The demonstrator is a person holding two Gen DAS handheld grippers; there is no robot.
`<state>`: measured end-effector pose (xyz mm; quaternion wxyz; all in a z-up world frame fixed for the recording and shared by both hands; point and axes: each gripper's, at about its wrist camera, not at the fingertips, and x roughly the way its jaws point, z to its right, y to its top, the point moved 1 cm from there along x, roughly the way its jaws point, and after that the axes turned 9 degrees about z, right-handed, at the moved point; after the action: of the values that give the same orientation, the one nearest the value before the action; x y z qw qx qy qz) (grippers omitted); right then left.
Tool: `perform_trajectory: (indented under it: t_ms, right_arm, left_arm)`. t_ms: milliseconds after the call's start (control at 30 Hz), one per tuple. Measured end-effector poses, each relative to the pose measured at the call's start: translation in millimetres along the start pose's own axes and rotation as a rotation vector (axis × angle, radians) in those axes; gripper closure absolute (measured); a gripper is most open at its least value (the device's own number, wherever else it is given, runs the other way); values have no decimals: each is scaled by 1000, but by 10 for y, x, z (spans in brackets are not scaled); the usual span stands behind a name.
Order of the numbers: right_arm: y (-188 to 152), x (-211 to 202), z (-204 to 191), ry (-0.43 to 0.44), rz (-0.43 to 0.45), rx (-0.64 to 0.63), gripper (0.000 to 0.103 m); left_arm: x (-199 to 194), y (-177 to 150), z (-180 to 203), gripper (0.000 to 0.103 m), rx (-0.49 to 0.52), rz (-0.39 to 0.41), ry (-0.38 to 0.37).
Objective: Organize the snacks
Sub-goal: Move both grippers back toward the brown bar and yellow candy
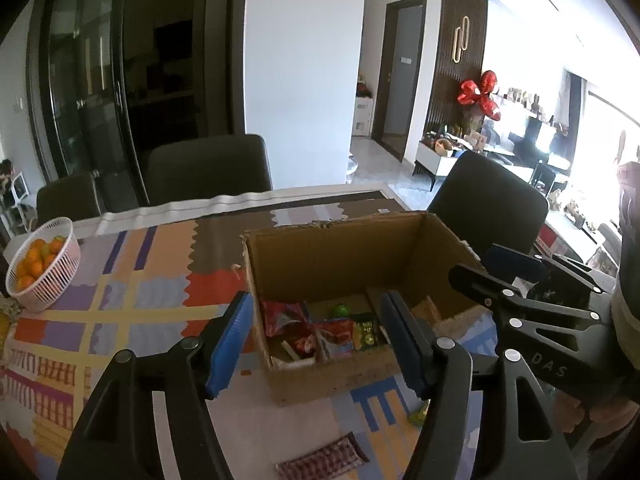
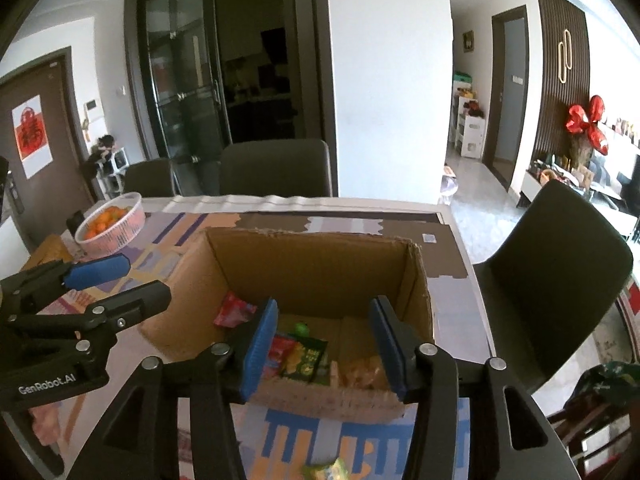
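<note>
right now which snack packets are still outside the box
Two: the red-checked packet on the tablecloth in front of the cardboard box, and a yellow-green packet near it. The other packets lie inside.

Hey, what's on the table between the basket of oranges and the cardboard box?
Nothing: in the left wrist view only bare patterned tablecloth lies between the basket of oranges and the cardboard box.

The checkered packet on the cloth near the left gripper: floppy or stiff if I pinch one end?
The checkered packet lies flat on the tablecloth, so it is probably a soft wrapper that droops when lifted by one end. It looks thin and likely light. Its film may slide between the pads.
</note>
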<state>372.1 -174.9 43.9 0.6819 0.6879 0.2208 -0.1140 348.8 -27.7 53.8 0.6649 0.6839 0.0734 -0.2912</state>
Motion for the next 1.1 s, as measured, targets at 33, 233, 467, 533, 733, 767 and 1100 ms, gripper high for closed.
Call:
perform_trajectory:
  t_ms: [33,233,467,533,733,767,1100]
  right_arm:
    - [-10,-50,-13,4,7,0,51]
    - [-110,-302,-89,23,28,-2,47]
    - [-333,-469,-124,-9,15,-23,44]
    - [-411,-493,-124,-16,2,-30,44]
    - [-658,-549,-109,-9,-44,-21,44]
    - [-706,-552,-108,-11,-54,-20,44]
    - [-1075,-465,-140,-16,-150,-36,44]
  left_arm:
    - [-51,-15,7,36,4,6,1]
    - [-330,-116,42,33,26,37,-3]
    - [-475,-385,85,31,63,10,13]
    - [-489,-465,108,31,71,-6,14]
    - [-496,-711,156,29,84,-57,2]
    - [-493,-758,165,29,94,-70,1]
    - [-373,-1192,183,29,147,-195,-7]
